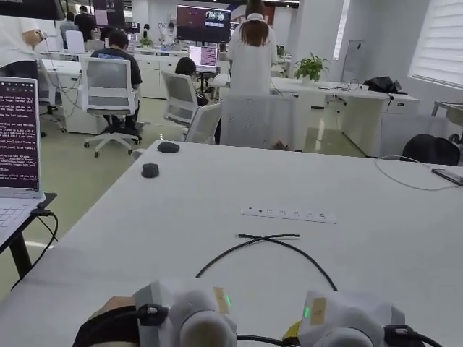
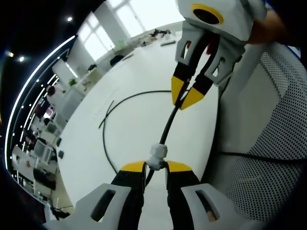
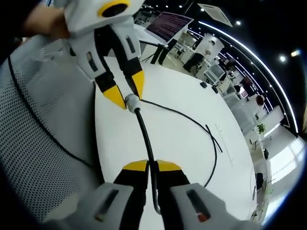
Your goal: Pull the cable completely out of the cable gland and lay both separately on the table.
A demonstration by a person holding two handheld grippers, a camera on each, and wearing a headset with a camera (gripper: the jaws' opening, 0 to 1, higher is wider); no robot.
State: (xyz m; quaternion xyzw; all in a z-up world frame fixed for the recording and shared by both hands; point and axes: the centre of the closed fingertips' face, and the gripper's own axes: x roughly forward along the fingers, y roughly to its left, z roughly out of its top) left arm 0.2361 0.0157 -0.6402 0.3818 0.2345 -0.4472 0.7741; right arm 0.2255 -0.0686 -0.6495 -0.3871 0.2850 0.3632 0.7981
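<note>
The left hand-held gripper (image 2: 156, 167) is clamped on the white cable gland (image 2: 157, 155), held above the near edge of the white worktop (image 1: 145, 231). The right hand-held gripper (image 3: 152, 166) is closed on the black cable (image 2: 168, 127) just beside the gland. The cable runs through the gland, and its far length lies looped on the worktop.

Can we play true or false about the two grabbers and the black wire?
1. The left gripper pinches the white gland. True.
2. The cable is already out of the gland. False: it runs right through it.
3. The right gripper is open and empty. False: it is shut on the cable.
4. A white power strip lies on the table beyond the cable's loop. True.
</note>
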